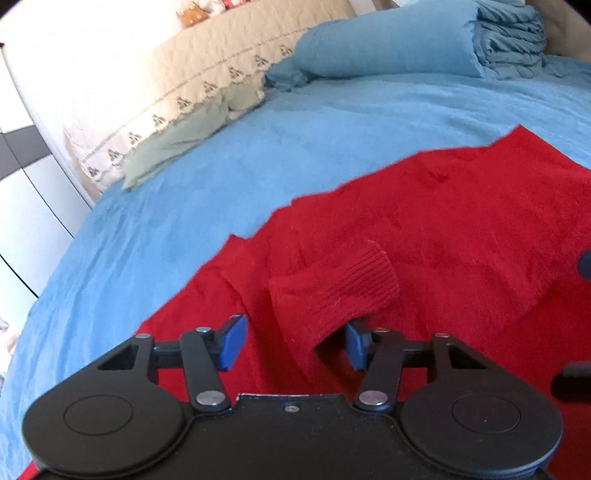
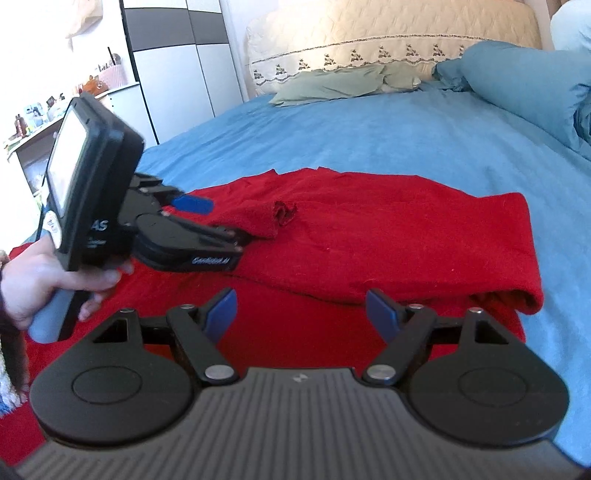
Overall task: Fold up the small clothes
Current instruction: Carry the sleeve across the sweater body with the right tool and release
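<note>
Left wrist view looks down on a red sweater (image 1: 443,229) lying on a blue bed sheet (image 1: 184,206). The left gripper (image 1: 293,345) has its fingers wide apart, and the ribbed cuff (image 1: 354,284) of one sleeve sits between them, folded in over the body of the sweater. I cannot tell if a pad touches the cuff; nothing is pinched. Right wrist view shows the right gripper (image 2: 299,314) with its fingers wide apart too, holding nothing, low over the near red cloth. On the right side the other sleeve (image 2: 491,243) looks folded in already, with a soft rolled edge. My guess is that the step now is laying the left sleeve flat across the body. To do it well, the cuff should lie straight and smooth, not bunched, and it should not stick out past the sweater's side. The knit is thick and floppy, so it may spring up or wrinkle; a light pat would help. The bed is soft, so pushing hard would make dents. Far away sit a blue pillow (image 1: 388,44), a stack of folded blue bedding (image 1: 509,33), a green pillow (image 2: 332,86) and a cream headboard (image 2: 388,33). A white and grey wardrobe (image 2: 177,55) stands at the far left.
</note>
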Demonstrator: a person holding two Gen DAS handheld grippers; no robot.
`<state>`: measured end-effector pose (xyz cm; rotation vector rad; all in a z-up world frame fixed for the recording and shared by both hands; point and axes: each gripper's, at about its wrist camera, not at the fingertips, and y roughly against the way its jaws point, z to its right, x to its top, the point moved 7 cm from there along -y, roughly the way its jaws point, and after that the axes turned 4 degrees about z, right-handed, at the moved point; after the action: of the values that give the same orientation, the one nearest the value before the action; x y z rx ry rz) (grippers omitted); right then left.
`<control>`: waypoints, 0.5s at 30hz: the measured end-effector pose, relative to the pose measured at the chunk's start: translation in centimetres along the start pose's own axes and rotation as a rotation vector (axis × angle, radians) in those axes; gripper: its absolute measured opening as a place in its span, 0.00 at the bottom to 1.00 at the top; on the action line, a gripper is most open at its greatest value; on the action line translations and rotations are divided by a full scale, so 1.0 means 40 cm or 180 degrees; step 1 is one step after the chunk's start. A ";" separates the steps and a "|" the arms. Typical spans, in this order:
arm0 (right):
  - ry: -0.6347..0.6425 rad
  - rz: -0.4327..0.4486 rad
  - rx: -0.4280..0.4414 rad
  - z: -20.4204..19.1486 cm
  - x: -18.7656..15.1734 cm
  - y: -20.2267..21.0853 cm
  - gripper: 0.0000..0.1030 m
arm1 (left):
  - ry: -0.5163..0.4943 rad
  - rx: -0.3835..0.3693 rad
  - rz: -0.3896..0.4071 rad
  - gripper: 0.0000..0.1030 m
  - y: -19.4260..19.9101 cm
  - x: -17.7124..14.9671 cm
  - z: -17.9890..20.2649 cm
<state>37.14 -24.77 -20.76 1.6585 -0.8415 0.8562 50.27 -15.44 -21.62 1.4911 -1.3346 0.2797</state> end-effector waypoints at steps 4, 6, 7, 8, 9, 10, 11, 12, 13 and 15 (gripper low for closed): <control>-0.0026 0.0012 0.0011 -0.005 0.004 -0.013 0.90 | 0.0565 0.0061 -0.0051 0.57 -0.015 -0.006 -0.057; -0.0065 0.0015 0.0008 -0.003 0.002 -0.013 0.90 | 0.0801 -0.0057 -0.0096 0.54 -0.022 -0.019 -0.075; -0.0080 0.0012 0.0005 -0.001 0.001 -0.016 0.90 | 0.0873 -0.0082 -0.0132 0.52 -0.024 -0.025 -0.081; -0.0100 0.0009 0.0003 0.001 0.000 -0.017 0.90 | 0.0961 -0.0126 -0.0173 0.47 -0.028 -0.032 -0.087; -0.0122 0.0005 0.0008 0.003 -0.002 -0.017 0.90 | 0.1062 -0.0183 -0.0186 0.46 -0.027 -0.040 -0.093; -0.0131 0.0002 0.0011 0.005 -0.002 -0.020 0.90 | 0.1197 -0.0214 -0.0202 0.46 -0.027 -0.048 -0.102; -0.0136 0.0005 0.0007 0.006 -0.002 -0.019 0.90 | 0.1370 -0.0240 -0.0223 0.45 -0.027 -0.056 -0.114; -0.0138 0.0011 0.0009 0.006 -0.002 -0.019 0.90 | 0.1549 -0.0274 -0.0239 0.44 -0.028 -0.064 -0.126; -0.0141 0.0015 0.0014 0.006 -0.001 -0.020 0.90 | 0.1726 -0.0301 -0.0245 0.43 -0.028 -0.073 -0.139; -0.0144 0.0021 0.0017 0.005 -0.002 -0.021 0.90 | 0.1995 -0.0314 -0.0231 0.41 -0.024 -0.086 -0.161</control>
<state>37.85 -24.77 -21.28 1.6859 -0.8768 0.8287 52.75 -8.53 -22.05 1.2229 -0.7780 0.5716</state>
